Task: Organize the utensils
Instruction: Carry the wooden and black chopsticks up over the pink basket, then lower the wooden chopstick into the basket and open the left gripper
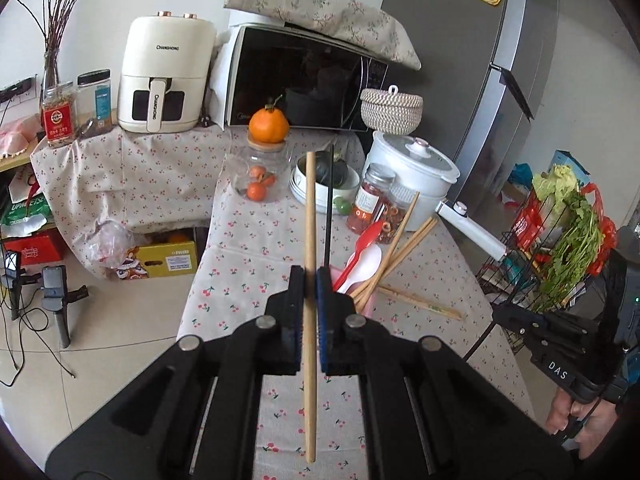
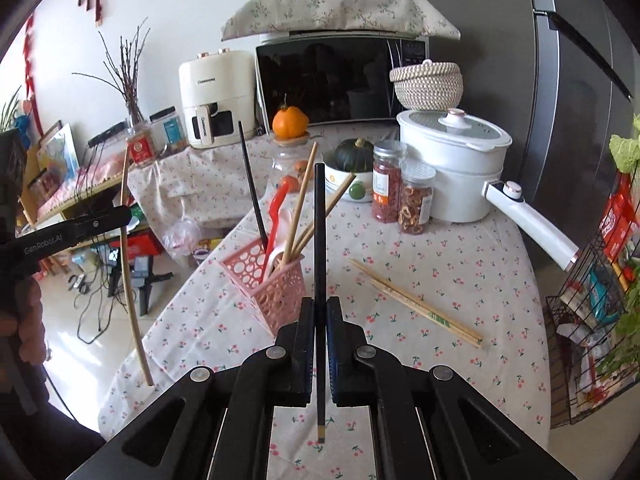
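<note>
Chopsticks being sorted into pink holder (image 2: 276,280) at table (image 2: 460,280) centre. Light wooden chopstick (image 1: 310,280) clamped between closed jaws of left gripper (image 1: 310,276), held near upright over near-left table edge. Black chopstick (image 2: 319,240) clamped in right gripper (image 2: 319,304), jaws together on it, also near upright, just near side of holder.

Holder already loaded: another black chopstick (image 2: 252,184), red spoon (image 2: 276,208), white spoon (image 2: 280,256), several wooden chopsticks (image 2: 304,204). Loose wooden pair (image 2: 416,306) left lying flat on cloth, right of holder, apart from it.

Far side clutter: microwave (image 2: 340,80), white pot (image 2: 452,160), spice jars (image 2: 400,188), bowl with squash (image 2: 352,176), not task-relevant.

Step judged: both sticks picked and lifted, carry to holder in hand. Task judged over half done; two held sticks plus loose pair remaining.

Next move judged to need: lower tip of each stick aimed into open top of holder, gap between standing utensils found, release only once tip is inside. Risk: light holder tipped if side-knocked, both grippers crowding the same opening
</note>
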Available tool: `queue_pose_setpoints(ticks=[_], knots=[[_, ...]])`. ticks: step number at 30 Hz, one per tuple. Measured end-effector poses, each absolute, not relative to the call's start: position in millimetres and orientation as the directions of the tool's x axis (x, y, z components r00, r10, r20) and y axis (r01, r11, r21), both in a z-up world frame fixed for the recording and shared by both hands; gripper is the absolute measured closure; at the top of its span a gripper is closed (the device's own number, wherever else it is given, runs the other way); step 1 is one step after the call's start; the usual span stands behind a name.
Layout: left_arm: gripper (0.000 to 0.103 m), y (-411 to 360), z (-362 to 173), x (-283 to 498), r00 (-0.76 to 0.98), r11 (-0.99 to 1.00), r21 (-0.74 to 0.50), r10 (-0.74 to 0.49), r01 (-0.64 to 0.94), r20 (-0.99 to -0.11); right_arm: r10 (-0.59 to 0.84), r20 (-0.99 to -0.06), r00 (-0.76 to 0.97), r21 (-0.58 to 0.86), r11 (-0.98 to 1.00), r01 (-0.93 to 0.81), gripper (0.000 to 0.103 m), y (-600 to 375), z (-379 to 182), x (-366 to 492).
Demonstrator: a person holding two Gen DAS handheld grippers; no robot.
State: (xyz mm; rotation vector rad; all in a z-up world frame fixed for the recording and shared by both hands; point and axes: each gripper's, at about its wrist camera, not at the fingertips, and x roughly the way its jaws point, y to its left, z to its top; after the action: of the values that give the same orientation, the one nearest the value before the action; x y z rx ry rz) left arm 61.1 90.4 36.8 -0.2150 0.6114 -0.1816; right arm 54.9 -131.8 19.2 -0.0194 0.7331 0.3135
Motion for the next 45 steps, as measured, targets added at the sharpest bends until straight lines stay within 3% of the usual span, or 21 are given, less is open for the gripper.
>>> queue_pose_setpoints(ticks=[6,12,19,28,35,37,39,45], knots=[[0.096,89,59,75,0.887,0.956,-0.266,-0.228,0.125,-0.402,0.298,-0.558,0.775,0.138,0.954,-0.267,0.098,-140,50,63],[0.096,80,54,94,0.946,0.957,-0.271,-0.177,0.101,-0.272,0.314,-0.529,0.788,0.164,0.949,-0.269,0.098,-135,61,78],[0.096,61,40,115,0.957,0.966,-0.237,-0.158,0.099,-0.244,0.33,-0.516,0.79,0.178,0.944,-0.278,0.098,-126,63,88],[0.096,42,11,140,0.93,0.979,-0.176,-0.158,0.103,-0.333,0.359,-0.499,0.789,0.222,0.933,-0.284,0.098,-129,65,92],[0.095,39,-5,153,0.87,0.97,-0.217,-0.2,0.111,-0.45,0.366,-0.476,0.8,0.249,0.928,-0.276,0.098,-133,71,89],[0.083,39,-5,153,0.858,0.968,-0.225,-0.206,0.109,-0.47,0.371,-0.466,0.803,0.252,0.926,-0.281,0.098,-132,72,87],[0.064,43,-2,151,0.843,0.966,-0.241,-0.21,0.099,-0.495,0.378,-0.458,0.805,0.255,0.923,-0.288,0.098,-130,74,86],[0.05,63,3,135,0.805,0.96,-0.277,-0.199,0.045,-0.559,0.399,-0.421,0.815,0.271,0.912,-0.307,0.098,-123,78,86]])
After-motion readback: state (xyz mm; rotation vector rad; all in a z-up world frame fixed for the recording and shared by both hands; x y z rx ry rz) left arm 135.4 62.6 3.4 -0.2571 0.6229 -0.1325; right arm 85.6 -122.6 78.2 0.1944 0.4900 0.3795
